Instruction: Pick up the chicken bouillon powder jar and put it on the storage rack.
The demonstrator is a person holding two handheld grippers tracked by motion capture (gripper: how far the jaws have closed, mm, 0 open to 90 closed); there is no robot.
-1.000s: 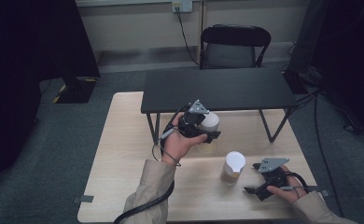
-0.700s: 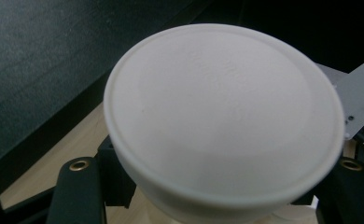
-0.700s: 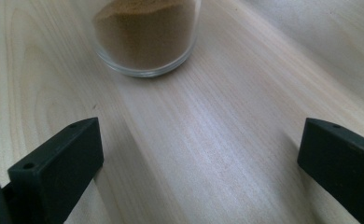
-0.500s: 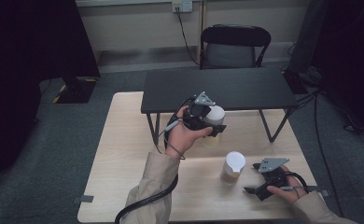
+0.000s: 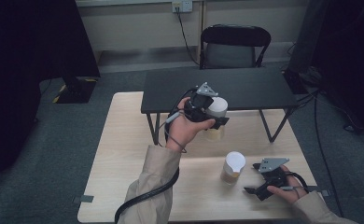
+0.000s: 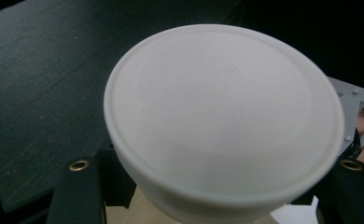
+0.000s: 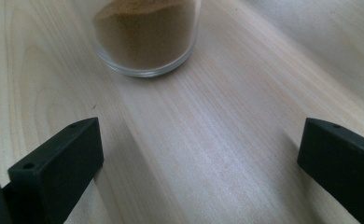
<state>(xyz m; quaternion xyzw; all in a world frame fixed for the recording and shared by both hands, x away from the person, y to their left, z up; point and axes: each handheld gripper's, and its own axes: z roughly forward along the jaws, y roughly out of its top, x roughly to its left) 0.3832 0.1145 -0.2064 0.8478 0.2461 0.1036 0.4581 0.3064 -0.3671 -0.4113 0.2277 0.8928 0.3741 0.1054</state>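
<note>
Nearest, the right gripper (image 5: 262, 186) rests on the pale wooden surface (image 5: 124, 158), its jaws held wide apart with nothing between; the white-lidded glass jar of brown powder (image 5: 232, 167) stands upright just ahead of them. Farther off, a second white-lidded jar (image 5: 216, 116) is clamped upright in the raised left gripper (image 5: 213, 117), beside the black side table (image 5: 245, 88).

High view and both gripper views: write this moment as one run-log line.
left gripper: shut on lidded jar, lifted | right gripper: open, resting on table | second jar: standing beside it
</note>
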